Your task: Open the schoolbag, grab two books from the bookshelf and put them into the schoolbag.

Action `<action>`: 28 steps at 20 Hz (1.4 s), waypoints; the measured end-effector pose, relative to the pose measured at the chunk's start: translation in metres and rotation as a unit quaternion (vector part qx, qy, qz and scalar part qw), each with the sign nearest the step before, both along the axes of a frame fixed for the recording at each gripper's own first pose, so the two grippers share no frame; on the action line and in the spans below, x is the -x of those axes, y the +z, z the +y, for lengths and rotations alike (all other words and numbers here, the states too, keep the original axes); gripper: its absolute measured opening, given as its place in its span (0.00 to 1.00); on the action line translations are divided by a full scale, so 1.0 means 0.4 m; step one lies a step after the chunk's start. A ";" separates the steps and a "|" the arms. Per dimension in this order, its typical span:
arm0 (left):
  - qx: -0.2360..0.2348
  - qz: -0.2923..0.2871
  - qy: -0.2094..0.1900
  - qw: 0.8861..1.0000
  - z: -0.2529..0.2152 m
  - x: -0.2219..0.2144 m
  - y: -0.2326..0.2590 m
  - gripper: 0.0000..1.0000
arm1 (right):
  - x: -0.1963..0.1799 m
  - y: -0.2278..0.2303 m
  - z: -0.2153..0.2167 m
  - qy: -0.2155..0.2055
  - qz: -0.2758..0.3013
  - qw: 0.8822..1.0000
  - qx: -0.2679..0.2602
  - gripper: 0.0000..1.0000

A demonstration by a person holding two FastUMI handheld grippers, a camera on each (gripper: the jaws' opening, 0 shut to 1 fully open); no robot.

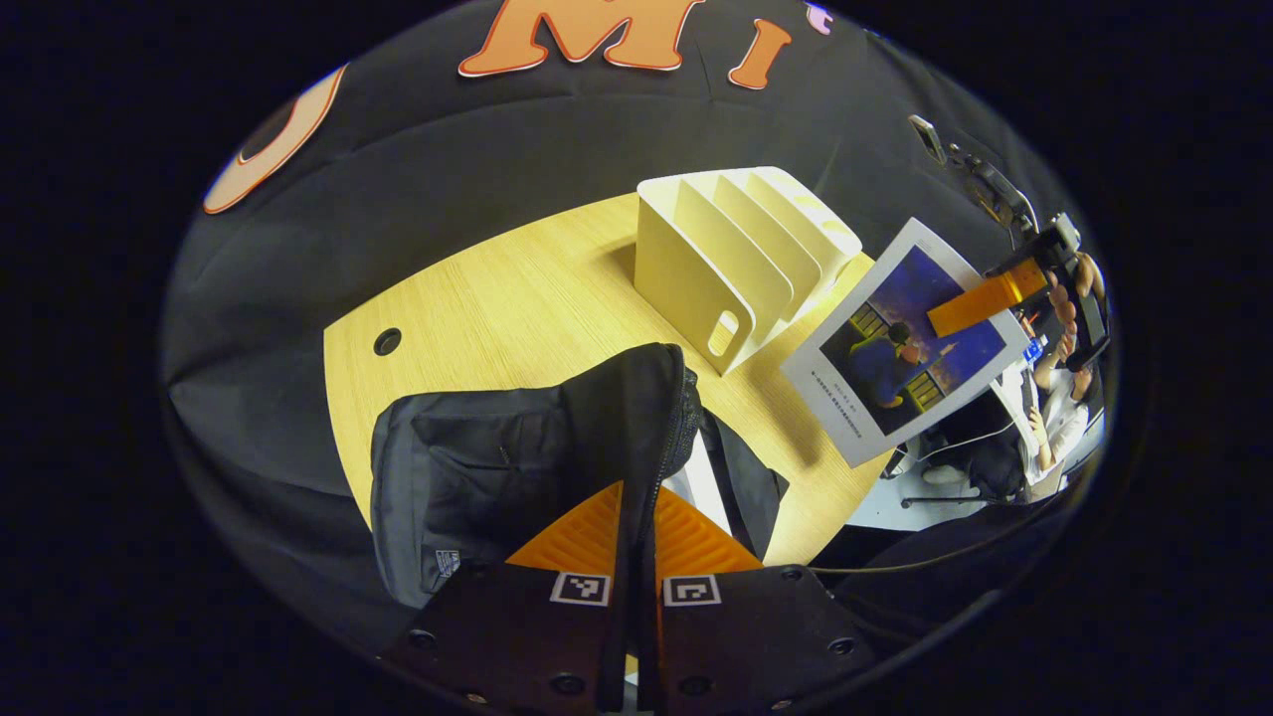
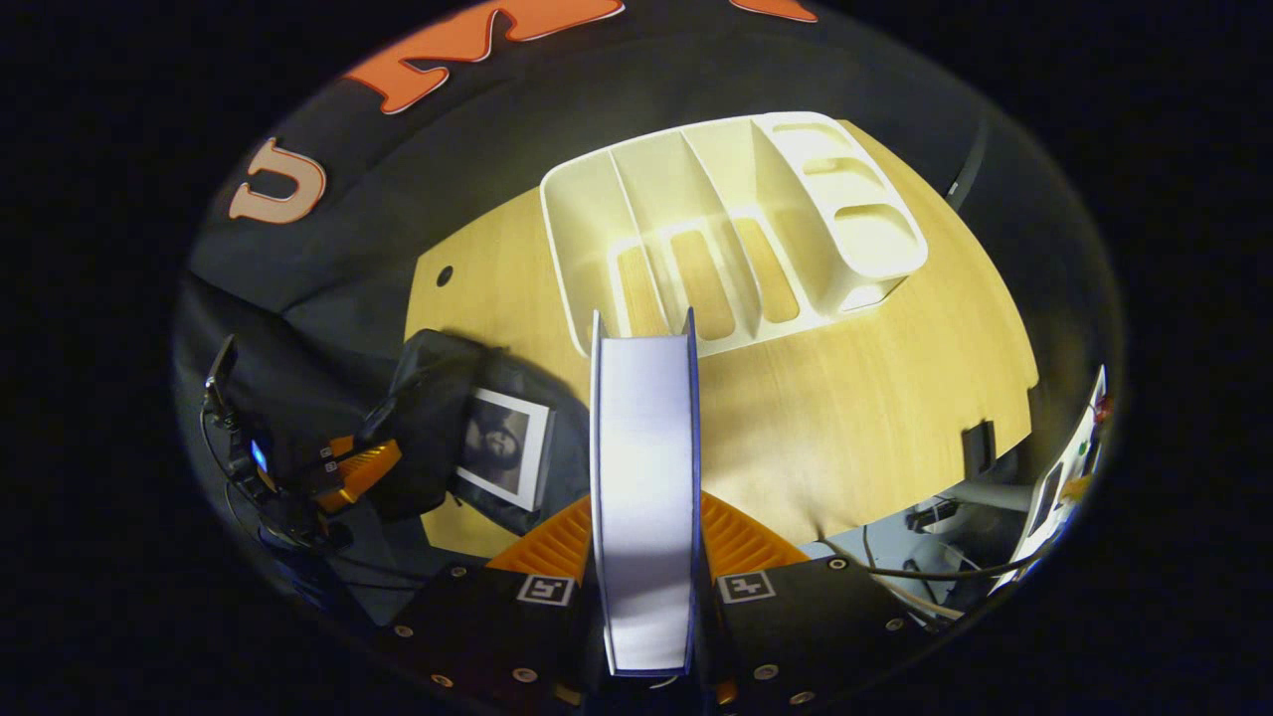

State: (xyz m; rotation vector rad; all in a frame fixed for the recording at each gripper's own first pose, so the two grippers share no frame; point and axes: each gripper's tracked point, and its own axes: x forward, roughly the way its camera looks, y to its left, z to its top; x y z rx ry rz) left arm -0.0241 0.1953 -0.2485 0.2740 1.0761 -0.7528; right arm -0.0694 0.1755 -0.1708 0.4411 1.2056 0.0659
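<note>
The right gripper (image 2: 644, 557) is grasping 1 stiff, thin blue-covered book (image 2: 644, 477) by its edge; the left gripper (image 1: 636, 557) is clenching the soft black fabric schoolbag (image 1: 517, 447) rim.

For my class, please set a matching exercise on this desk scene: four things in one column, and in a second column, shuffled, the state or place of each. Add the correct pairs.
Things
1. schoolbag
2. bookshelf
3. book with the blue cover
4. book with the portrait cover

States
A. held in the air by the right hand-held gripper
B. lying inside the open bag
C. standing on the table, slots empty
D. its zipped edge pinched by the left hand-held gripper

Pairs: 1-D, 2-C, 3-A, 4-B
</note>
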 end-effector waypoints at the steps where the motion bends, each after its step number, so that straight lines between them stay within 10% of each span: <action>1: -0.002 -0.001 -0.003 1.000 0.001 -0.003 0.005 0.06 | 0.009 0.011 0.010 0.000 -0.008 1.000 -0.018 0.38; 18: 0.016 -0.012 0.027 0.999 0.012 -0.036 0.046 0.06 | -0.013 -0.047 0.259 -0.032 -0.111 0.967 -0.226 0.37; 28: 0.042 -0.005 0.051 0.998 0.004 -0.027 0.045 0.06 | -0.071 -0.155 0.413 -0.031 -0.102 0.959 -0.262 0.37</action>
